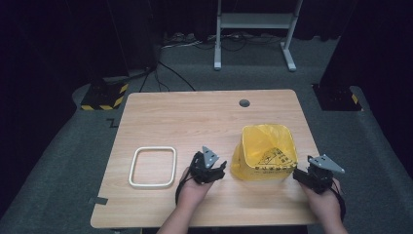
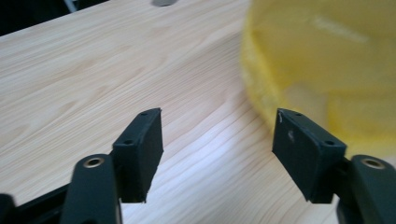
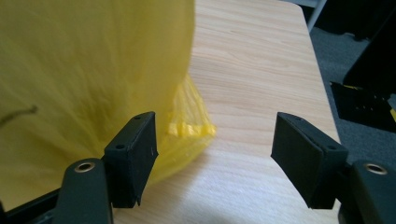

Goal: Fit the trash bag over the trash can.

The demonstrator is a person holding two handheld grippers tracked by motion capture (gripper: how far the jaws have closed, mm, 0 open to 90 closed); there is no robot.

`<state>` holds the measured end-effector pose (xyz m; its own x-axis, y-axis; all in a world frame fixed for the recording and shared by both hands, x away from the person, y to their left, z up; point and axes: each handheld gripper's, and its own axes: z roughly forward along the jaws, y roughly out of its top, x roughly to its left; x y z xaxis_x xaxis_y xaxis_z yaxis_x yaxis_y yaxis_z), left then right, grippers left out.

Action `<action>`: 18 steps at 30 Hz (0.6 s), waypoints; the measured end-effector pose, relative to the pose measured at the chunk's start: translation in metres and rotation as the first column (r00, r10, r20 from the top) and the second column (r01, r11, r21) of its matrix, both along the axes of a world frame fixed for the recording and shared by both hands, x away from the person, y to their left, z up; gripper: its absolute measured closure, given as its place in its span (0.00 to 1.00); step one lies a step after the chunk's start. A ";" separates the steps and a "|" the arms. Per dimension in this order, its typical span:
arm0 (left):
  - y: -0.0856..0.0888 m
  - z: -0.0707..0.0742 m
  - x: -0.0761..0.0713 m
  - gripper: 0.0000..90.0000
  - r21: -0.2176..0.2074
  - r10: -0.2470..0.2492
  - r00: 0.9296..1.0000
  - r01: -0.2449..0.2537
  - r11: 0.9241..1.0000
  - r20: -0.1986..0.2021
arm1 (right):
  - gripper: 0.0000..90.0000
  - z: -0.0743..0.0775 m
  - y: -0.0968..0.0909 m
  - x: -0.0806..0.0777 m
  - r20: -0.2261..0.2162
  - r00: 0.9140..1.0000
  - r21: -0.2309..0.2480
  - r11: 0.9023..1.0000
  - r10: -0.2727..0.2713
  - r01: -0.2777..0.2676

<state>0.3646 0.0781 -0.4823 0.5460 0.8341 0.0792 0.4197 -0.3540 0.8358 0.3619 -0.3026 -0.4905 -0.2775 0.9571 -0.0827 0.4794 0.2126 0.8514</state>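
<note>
A white rounded-square frame lies flat on the near left part of the wooden table, whose far edge has a round hole. On the grey floor beyond stand a white metal stand, black cables and a black-and-yellow striped base at far left.

In the left gripper view the yellow bag at upper right is blurred and cut by the frame's edges; its black print is unreadably small.

One yellow bag (standing open), one white frame, two grippers.
</note>
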 end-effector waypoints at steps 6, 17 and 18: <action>0.058 -0.001 -0.015 0.28 0.026 0.082 0.996 -0.081 0.996 -0.032 | 0.30 0.001 -0.003 0.000 -0.057 0.998 -0.022 0.999 -0.027 0.026; 0.109 -0.015 -0.032 0.23 0.001 0.127 0.990 -0.127 0.992 -0.063 | 0.33 0.016 0.005 0.016 -0.345 0.937 -0.110 0.994 -0.050 0.012; 0.111 -0.015 -0.033 0.21 0.002 0.121 0.991 -0.121 0.993 -0.062 | 0.34 0.017 0.005 0.019 -0.380 0.923 -0.114 0.993 -0.058 0.016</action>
<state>0.3316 0.1887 -0.4970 0.4449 0.8944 0.0468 0.5103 -0.2960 0.8075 0.3805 -0.2979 -0.4736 -0.2731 0.9587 -0.0794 0.7730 0.2678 0.5751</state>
